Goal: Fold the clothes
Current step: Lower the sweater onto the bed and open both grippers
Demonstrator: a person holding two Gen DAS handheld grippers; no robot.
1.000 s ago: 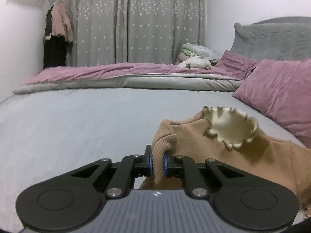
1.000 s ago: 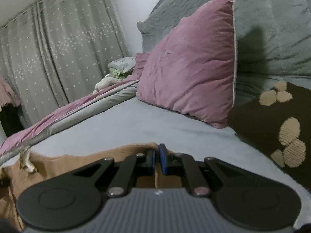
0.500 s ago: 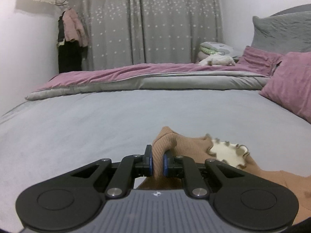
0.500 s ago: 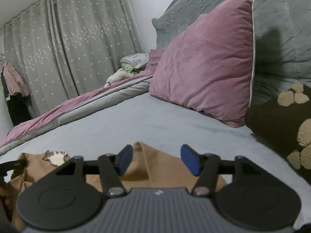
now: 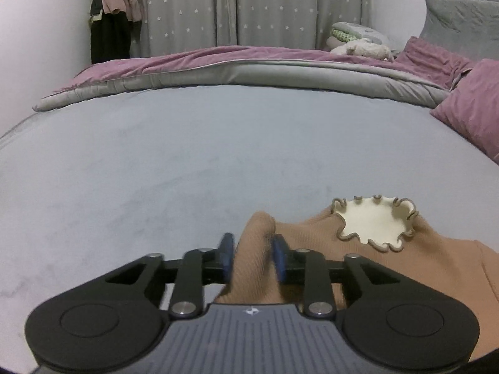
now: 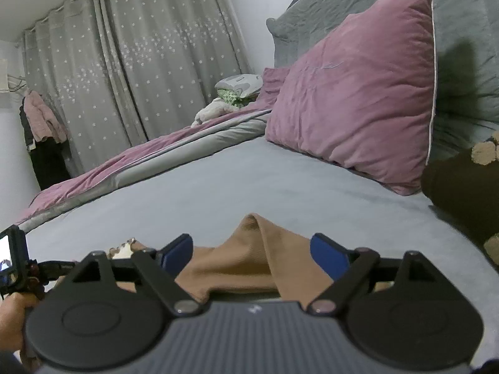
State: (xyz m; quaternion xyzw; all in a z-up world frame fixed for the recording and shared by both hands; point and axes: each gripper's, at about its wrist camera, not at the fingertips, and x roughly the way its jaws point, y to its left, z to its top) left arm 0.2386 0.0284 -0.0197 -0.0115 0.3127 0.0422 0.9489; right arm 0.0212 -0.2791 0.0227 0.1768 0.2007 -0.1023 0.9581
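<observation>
Tan ribbed sweater [image 5: 312,233] laid on grey bed [image 5: 156,155], left hand-held gripper [image 5: 253,255] released around a raised fold, right hand-held gripper [image 6: 252,254] spread wide, fabric peak between pads, cream ruffled collar [image 5: 374,222] right of left hand-held gripper

Open grey bedsheet [image 5: 187,155] ahead, rolled duvet [image 5: 249,71] beyond, pink pillow [image 6: 358,93] blocking right

A home bedroom. A wide bed [image 5: 187,143] with a grey sheet fills both views, with a mauve and grey duvet [image 5: 237,65] bunched along its far side and a mauve pillow [image 6: 358,93] against a grey padded headboard [image 6: 461,15]. Star-patterned grey curtains [image 5: 249,3] hang behind, and clothes [image 5: 112,9] hang in the corner.
</observation>
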